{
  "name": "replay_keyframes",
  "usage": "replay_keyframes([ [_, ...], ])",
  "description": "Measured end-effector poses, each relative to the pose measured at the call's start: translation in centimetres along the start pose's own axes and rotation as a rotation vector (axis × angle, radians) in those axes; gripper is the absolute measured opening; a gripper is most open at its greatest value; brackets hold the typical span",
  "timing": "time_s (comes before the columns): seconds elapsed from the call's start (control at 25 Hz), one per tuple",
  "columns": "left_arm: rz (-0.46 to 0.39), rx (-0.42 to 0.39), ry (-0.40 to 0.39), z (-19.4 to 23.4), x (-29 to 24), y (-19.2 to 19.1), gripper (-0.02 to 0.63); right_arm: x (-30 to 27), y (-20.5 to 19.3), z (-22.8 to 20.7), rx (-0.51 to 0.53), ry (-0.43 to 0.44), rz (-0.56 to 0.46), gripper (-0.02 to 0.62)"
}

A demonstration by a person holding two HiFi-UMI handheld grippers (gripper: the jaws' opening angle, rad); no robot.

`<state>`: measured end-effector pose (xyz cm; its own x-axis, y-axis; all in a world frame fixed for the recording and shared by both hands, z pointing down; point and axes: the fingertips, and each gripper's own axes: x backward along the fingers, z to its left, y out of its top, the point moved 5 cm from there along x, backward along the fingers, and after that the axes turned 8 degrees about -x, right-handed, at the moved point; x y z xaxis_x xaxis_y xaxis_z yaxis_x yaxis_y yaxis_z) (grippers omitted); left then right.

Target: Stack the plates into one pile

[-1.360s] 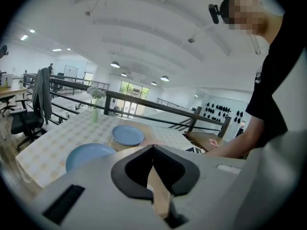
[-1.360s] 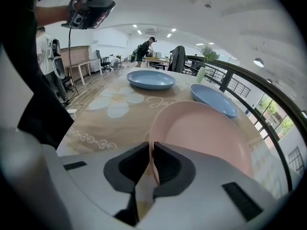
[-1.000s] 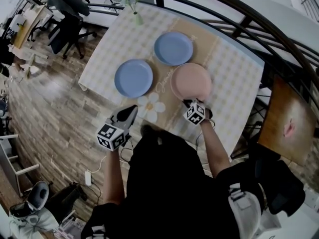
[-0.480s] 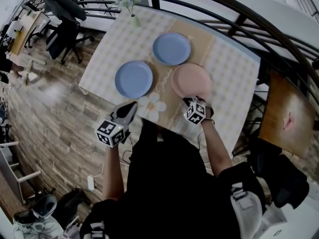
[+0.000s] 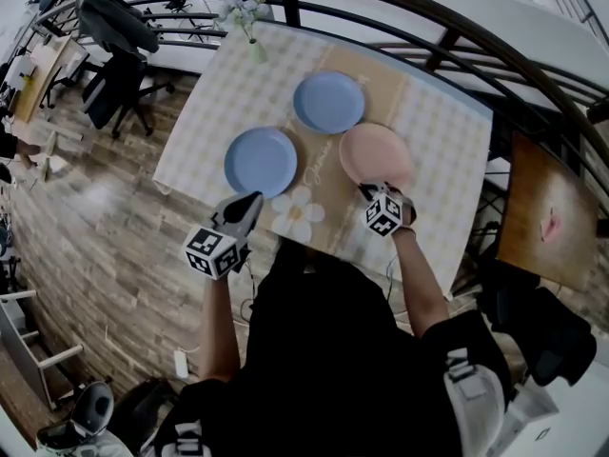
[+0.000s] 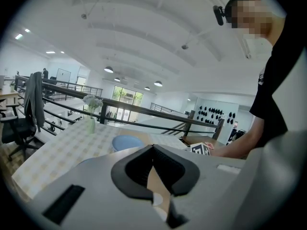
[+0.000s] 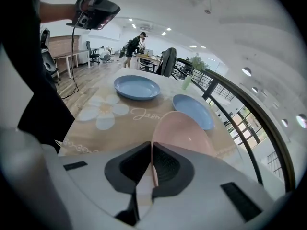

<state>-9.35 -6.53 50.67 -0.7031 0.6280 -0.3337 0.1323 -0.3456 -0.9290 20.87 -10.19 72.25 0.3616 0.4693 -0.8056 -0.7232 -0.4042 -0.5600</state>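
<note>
In the head view we have no pile yet, with the pink plate (image 5: 376, 153) and both blue plates (image 5: 261, 161) unstacked on the bench (image 5: 442, 131); in the left gripper view our left gripper (image 6: 153, 150) has its fingers pressed together, empty; in the right gripper view our right gripper (image 7: 150, 159) pinches the pink plate's rim.

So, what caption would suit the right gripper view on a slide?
Right gripper shut on the pink plate at its rim, two blue plates lying on the table beyond.

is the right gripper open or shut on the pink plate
Shut on it. In the right gripper view, the right gripper has its jaws pressed together on the near rim of the pink plate.
</note>
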Motion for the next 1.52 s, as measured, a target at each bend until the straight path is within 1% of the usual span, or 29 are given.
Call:
replay_keyframes([
  [0.28,0.001,0.002,-0.01,3.0,0.4,0.2,0.002,-0.6,2.1,-2.2,0.007,-0.069,0.017,0.015],
  [0.4,0.02,0.011,-0.013,4.6,1.0,-0.2,0.002,-1.2,3.5,-3.0,0.019,-0.101,0.019,0.017],
  [0.56,0.018,0.008,-0.018,6.5,0.9,0.0,0.002,-2.0,5.7,-3.9,0.016,-0.13,0.012,0.017],
  [0.68,0.023,0.012,-0.026,7.7,0.5,-0.1,0.002,-2.9,7.6,-4.2,0.039,-0.149,0.001,0.017],
  [0.96,0.05,0.012,-0.053,10.1,-0.4,0.3,0.002,-5.6,11.1,-4.0,0.073,-0.137,0.001,0.018],
  [1.08,0.048,0.013,-0.061,11.5,-0.3,0.0,0.002,-6.7,12.2,-3.7,0.088,-0.127,0.009,0.019],
  [1.36,0.053,0.019,-0.075,14.0,-0.4,-0.5,0.002,-8.9,13.5,-3.5,0.118,-0.116,0.034,0.018],
  [1.52,0.057,0.023,-0.085,14.9,-0.7,-0.7,0.002,-10.2,13.8,-3.8,0.165,-0.123,0.057,0.018],
])
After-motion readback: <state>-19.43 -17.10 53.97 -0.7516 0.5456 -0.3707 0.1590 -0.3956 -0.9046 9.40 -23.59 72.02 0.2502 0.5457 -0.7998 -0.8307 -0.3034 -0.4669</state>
